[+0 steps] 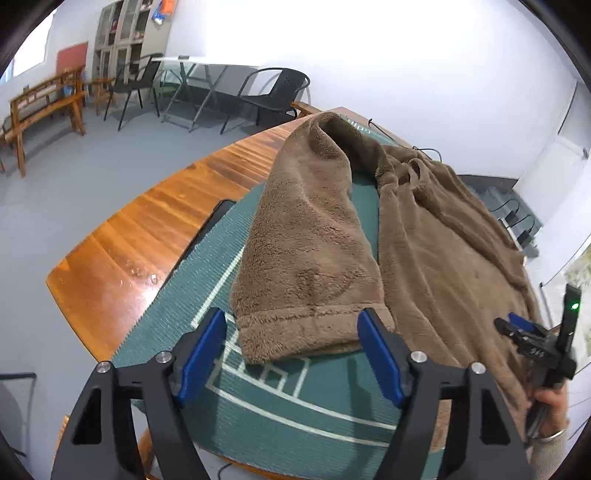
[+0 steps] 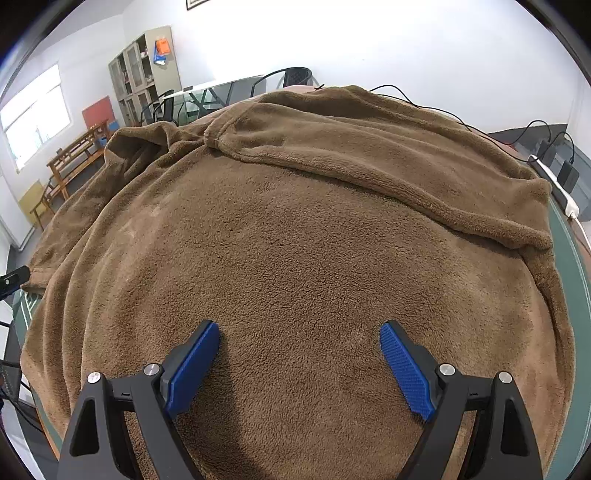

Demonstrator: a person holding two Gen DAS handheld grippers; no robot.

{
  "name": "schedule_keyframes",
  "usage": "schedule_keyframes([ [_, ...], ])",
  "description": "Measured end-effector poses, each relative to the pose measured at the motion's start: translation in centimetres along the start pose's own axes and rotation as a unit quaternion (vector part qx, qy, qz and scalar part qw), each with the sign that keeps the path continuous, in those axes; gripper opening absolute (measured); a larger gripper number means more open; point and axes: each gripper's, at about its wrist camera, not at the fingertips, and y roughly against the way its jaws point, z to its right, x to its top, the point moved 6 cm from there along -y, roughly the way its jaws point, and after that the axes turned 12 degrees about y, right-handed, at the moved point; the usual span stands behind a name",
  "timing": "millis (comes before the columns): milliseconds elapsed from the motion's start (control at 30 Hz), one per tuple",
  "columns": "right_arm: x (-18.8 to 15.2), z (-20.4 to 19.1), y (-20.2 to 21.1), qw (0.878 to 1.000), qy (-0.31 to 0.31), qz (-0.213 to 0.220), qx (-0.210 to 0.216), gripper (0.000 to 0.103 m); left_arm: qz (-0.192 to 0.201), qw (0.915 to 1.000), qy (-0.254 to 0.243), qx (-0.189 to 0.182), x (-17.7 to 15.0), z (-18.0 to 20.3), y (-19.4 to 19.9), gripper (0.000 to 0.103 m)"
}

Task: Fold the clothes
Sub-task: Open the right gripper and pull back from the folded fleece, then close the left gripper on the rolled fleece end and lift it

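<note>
A brown fleece garment (image 2: 295, 229) lies spread on a green mat (image 1: 258, 387) on a wooden table (image 1: 147, 236). One sleeve (image 1: 310, 236) runs along the mat towards my left gripper (image 1: 291, 317). That gripper's blue pads (image 1: 201, 350) straddle the cuff: the right pad is at the cuff's corner, and a narrow gap shows beside the left pad. The other sleeve (image 2: 369, 158) lies folded across the garment's far part. My right gripper (image 2: 299, 328) hovers open just above the garment's body with nothing between its fingers. It also shows in the left wrist view as the right gripper (image 1: 517, 325), held by a hand (image 1: 550, 402).
A flat black object (image 1: 218, 218) lies at the mat's left edge. A white power strip (image 2: 557, 192) with black cables sits beyond the garment on the right. Across the grey floor stand black chairs (image 1: 273, 96), a glass table (image 1: 192, 74), a wooden bench (image 1: 44, 107) and a cabinet (image 1: 125, 33).
</note>
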Motion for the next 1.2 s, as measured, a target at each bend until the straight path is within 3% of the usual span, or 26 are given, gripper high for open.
schedule_keyframes([
  [400,0.06,-0.03,-0.03,1.0,0.001,-0.001,-0.002,0.091,0.032,0.9981,-0.03,0.044,0.24,0.07,-0.64,0.045],
  [767,-0.01,0.1,0.01,1.0,-0.004,0.002,0.002,0.091,0.04,0.9978,-0.029,0.045,0.59,0.08,-0.44,0.024],
  [1200,0.01,0.27,-0.01,1.0,-0.006,0.003,0.006,0.091,0.04,0.9976,-0.037,0.041,0.53,0.2,-0.34,0.023],
])
